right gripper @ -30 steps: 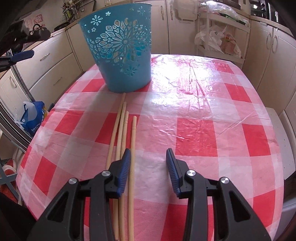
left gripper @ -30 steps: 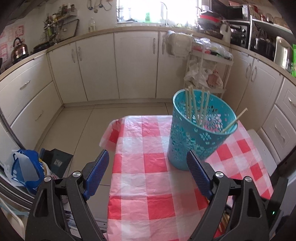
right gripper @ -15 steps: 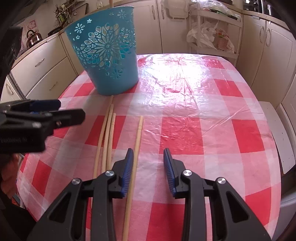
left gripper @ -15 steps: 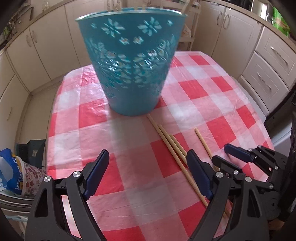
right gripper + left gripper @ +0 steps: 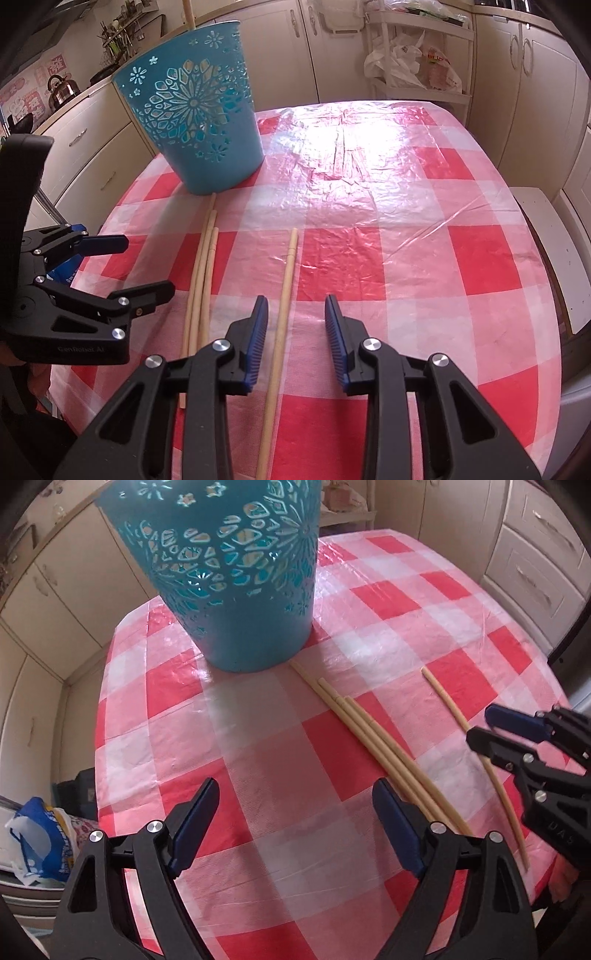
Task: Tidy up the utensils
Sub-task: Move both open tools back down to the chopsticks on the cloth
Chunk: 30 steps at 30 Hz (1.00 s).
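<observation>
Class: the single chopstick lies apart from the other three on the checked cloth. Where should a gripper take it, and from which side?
Grip the lone chopstick mid-shaft, from above, fingers straddling its width. It lies flat with bare cloth on both sides. The right gripper already brackets it.

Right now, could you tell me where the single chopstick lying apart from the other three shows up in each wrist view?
Left wrist view: the lone chopstick runs down the right side, passing under the right gripper.
Right wrist view: it lies at lower centre, between the right gripper's open blue pads, nearer the left one.
Shared landmark: the blue basket, with the bundle of three chopsticks leading from its base.
</observation>
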Each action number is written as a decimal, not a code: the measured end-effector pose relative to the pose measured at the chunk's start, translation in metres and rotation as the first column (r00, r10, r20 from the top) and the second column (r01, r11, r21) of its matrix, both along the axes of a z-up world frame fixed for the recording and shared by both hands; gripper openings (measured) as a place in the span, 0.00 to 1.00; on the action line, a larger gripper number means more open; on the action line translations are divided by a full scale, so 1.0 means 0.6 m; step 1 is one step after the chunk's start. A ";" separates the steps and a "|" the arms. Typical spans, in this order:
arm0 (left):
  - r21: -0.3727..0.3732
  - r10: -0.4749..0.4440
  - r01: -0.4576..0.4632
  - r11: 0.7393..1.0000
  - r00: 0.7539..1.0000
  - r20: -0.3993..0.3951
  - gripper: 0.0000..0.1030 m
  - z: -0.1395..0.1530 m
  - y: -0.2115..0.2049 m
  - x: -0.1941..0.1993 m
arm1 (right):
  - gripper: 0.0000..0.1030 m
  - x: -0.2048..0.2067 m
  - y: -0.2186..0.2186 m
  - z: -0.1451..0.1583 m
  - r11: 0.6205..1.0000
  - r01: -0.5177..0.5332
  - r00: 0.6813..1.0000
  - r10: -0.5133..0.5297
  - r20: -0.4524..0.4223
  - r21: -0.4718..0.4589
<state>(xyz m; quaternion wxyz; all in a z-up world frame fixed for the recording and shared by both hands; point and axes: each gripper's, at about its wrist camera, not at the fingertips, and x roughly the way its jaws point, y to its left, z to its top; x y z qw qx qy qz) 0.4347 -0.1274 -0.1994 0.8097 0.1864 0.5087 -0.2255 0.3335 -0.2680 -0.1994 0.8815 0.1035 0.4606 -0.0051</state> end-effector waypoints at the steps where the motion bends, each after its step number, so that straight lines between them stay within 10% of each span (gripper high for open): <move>1: -0.028 0.001 -0.001 1.000 1.000 -0.006 0.79 0.004 0.000 0.000 | 0.31 0.000 -0.001 0.000 1.000 0.002 1.000 -0.002 -0.001 0.009; 11: 0.053 0.019 -0.019 0.998 1.000 0.006 0.79 -0.007 -0.002 0.008 | 0.31 0.001 0.001 0.000 1.000 0.000 1.000 0.000 -0.001 0.009; 22: -0.063 0.090 -0.094 0.994 0.994 -0.069 0.79 -0.012 0.000 0.035 | 0.31 0.000 0.000 -0.002 1.000 -0.001 1.000 0.001 -0.001 0.013; 28: 0.096 0.073 -0.077 0.992 0.996 0.049 0.79 -0.014 -0.006 0.023 | 0.31 0.000 0.003 -0.001 1.000 -0.016 1.000 0.016 -0.002 0.007; 30: 0.042 0.098 -0.098 0.994 0.995 -0.003 0.79 -0.013 0.003 0.031 | 0.31 0.001 0.004 -0.002 1.000 -0.014 1.000 0.014 -0.002 0.006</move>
